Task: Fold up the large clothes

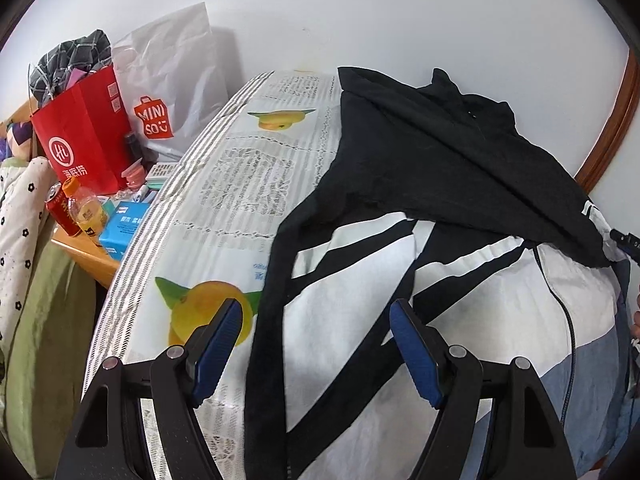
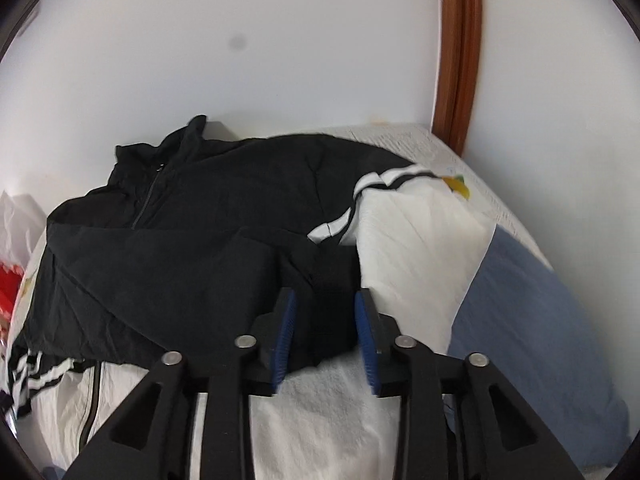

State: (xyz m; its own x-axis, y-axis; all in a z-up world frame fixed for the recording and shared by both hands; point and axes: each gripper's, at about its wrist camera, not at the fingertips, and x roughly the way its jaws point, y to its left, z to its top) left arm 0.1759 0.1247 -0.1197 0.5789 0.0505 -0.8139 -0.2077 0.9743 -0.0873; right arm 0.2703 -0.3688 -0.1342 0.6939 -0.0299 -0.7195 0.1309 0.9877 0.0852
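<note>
A table (image 1: 224, 208) covered with a newspaper-print cloth bearing yellow fruit pictures is seen ahead of both grippers, and most of its surface is taken up by a large jacket (image 1: 420, 152) of black, white and blue-grey panels. The jacket is spread directly ahead of the left gripper (image 1: 316, 352), whose blue-padded fingers are held wide apart just above the cloth, nothing being pinched between them; a black sleeve with white stripes is laid across the white panel between and beyond these fingers. In the right wrist view the jacket (image 2: 180, 240) is shown with its black upper part and zipped collar lying ahead and to the left of the right gripper (image 2: 325, 332). This gripper's fingers are parted to a moderate gap, and a black fold of the jacket is seen between them; whether the fabric is touched by the pads cannot be told. A white wall is met just beyond the jacket, with a brown wooden door frame (image 2: 460, 48) ahead and to the right. Far to the left of the left gripper, beside the table, a white plastic bag (image 1: 176, 76), a red paper bag (image 1: 84, 132), a blue tissue pack (image 1: 124, 228), a drink bottle (image 1: 86, 212) and a red can (image 1: 60, 208) are crowded together.
</note>
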